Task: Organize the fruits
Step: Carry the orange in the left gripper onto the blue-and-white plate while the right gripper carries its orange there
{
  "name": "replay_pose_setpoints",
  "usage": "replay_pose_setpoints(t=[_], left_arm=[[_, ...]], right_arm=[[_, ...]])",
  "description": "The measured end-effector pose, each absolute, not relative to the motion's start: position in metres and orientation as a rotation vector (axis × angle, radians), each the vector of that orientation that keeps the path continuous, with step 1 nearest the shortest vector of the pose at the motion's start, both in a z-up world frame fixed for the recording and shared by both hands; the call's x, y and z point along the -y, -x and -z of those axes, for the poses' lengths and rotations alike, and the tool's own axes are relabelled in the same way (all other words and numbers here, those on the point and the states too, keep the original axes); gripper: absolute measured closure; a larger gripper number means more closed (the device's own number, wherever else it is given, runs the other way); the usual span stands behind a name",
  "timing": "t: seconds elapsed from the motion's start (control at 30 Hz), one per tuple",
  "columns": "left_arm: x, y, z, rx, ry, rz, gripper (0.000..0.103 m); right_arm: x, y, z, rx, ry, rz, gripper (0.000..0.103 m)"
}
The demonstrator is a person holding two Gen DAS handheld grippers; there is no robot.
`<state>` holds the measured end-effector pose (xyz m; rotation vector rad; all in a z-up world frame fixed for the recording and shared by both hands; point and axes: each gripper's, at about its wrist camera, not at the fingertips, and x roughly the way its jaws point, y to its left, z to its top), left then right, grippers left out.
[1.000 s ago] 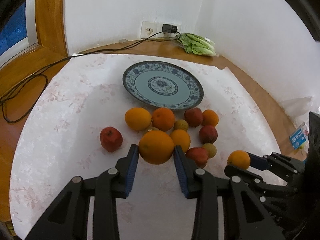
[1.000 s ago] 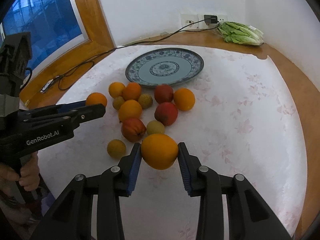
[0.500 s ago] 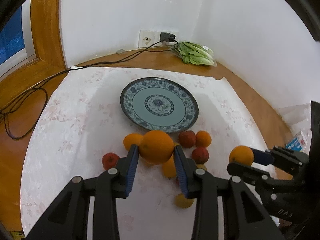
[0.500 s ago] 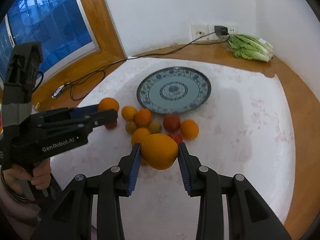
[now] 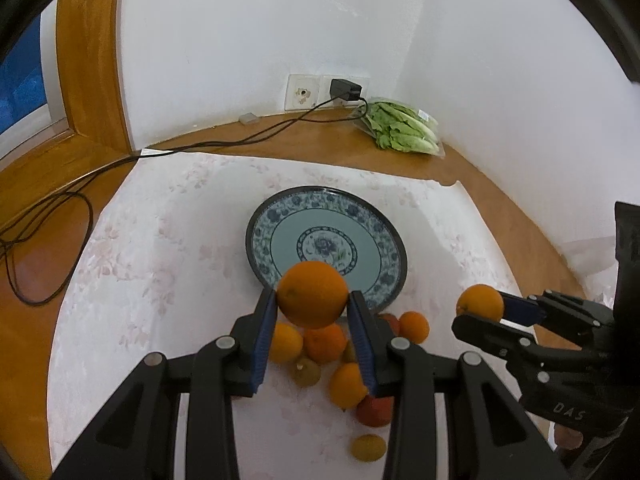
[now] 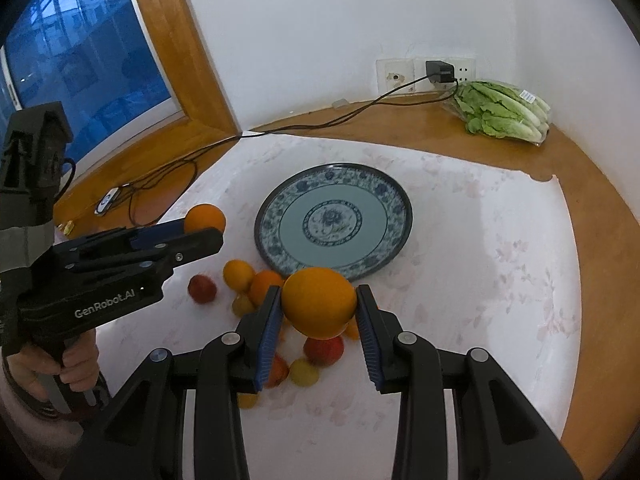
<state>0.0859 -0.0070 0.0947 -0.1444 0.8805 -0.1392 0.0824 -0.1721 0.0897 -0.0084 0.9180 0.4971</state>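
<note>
Carrying both oranges toward the plate (image 5: 394, 240), which sits bare w/ the fruit pile (image 5: 340, 364) just beside its near rim. Left gripper (image 5: 313, 306) is clamped on a large orange (image 5: 313, 294); right gripper (image 6: 318, 312) likewise pinches its own orange (image 6: 318, 306). Both fruits look well above the cloth, tho fisheye height is hard to judge. Lower each onto the plate's flat centre before releasing, apart from one another, so neither rolls off.
</note>
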Motion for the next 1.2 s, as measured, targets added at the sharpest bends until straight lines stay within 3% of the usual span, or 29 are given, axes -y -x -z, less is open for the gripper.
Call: replay_pose_setpoints(t=[1.2], left_arm=[[0.009,-0.177,-0.034,-0.999,0.112,0.096,0.065]], right_arm=[[0.145,-0.179,-0.032,-1.015,0.001,-0.516,0.066]])
